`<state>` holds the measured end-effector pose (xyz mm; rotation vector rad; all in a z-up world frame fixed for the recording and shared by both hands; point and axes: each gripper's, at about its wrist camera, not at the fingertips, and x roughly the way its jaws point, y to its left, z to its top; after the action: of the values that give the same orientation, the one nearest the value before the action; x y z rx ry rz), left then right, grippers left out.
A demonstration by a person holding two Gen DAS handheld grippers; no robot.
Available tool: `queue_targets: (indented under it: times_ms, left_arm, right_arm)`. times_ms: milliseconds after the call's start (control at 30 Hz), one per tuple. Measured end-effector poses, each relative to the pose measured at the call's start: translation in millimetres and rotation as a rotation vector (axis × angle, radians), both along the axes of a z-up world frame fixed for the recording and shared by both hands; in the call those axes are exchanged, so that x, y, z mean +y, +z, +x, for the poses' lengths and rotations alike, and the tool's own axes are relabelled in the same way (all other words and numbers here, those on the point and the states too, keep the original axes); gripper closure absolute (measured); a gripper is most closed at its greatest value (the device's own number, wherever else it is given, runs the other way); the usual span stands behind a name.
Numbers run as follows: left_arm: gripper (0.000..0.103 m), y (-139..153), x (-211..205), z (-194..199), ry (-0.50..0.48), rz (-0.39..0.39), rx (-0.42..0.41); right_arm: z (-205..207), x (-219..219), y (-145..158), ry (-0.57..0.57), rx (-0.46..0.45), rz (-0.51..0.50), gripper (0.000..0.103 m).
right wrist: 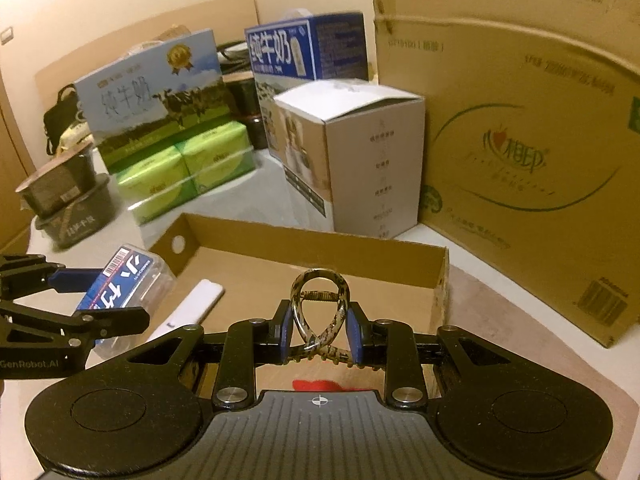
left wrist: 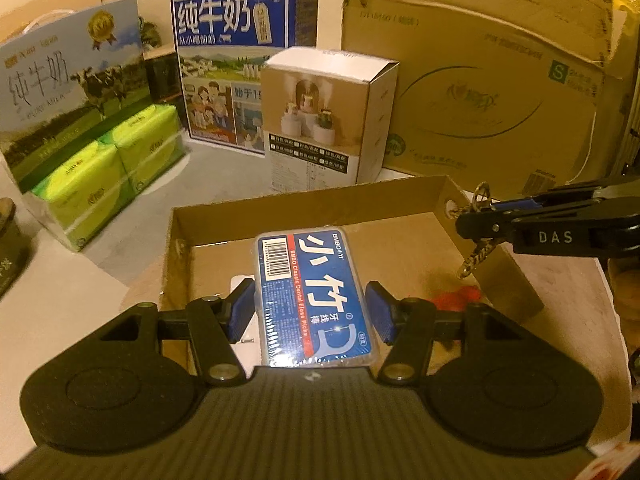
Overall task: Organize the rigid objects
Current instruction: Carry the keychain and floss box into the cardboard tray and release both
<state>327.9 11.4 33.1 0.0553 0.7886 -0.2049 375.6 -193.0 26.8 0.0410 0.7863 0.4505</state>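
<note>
A: What is held by the left hand-held gripper (left wrist: pixel 310 312)?

B: A floss box (left wrist: pixel 314 300) is clamped between its blue pads, jaws partly spread to the box's width. The box is carried over the near part of a shallow cardboard tray (left wrist: pixel 304 204).

A: And the right hand-held gripper (right wrist: pixel 320 330)?

B: It is closed tight on a mottled hair clip (right wrist: pixel 320 312), which is pinched at its crossed handles, loop forward. The clip is held over the same tray, toward its right wall.

A: What is seen in the tray?

B: A white flat item (right wrist: pixel 196 304) and something red (left wrist: pixel 458 298) are seen on its floor; neither can be identified.

A: And around it?

B: The tray is set on a pale table (left wrist: pixel 224 168). Behind it, a white carton (left wrist: pixel 332 120), two milk boxes (left wrist: pixel 244 68), green tissue packs (left wrist: pixel 116 160) and a big cardboard box (left wrist: pixel 480 80) are stood against a cream wall.
</note>
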Motion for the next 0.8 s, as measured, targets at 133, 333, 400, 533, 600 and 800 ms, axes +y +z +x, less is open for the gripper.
queue_targets:
  times_ms: [133,333,400,533,600,800]
  left_arm:
    - [0.047,-9.1,0.9,17.0,0.005,-0.015,0.019]
    - [0.046,-21.5,-2.8,37.5,-0.002,-0.021,0.038]
    - [0.046,-25.5,-4.7,42.2,-0.004,-0.022,0.044]
    - [0.046,-32.8,-5.9,51.2,-0.012,-0.036,0.053]
    - [0.042,-34.5,-5.2,55.4,-0.001,-0.043,0.056]
    - [0.041,-28.4,2.2,49.7,0.021,-0.038,0.033]
  right_arm:
    - [18.4,1.7,-8.4,-0.002,0.024,-0.007,0.075]
    - [38.3,4.6,-17.5,-0.01,0.05,-0.011,0.075]
    - [42.7,5.0,-20.4,-0.012,0.055,-0.013,0.075]
    - [49.7,5.0,-26.8,-0.02,0.061,-0.018,0.075]
    - [51.1,4.6,-29.3,-0.025,0.066,-0.021,0.075]
    - [49.9,2.1,-32.5,-0.028,0.074,-0.019,0.075]
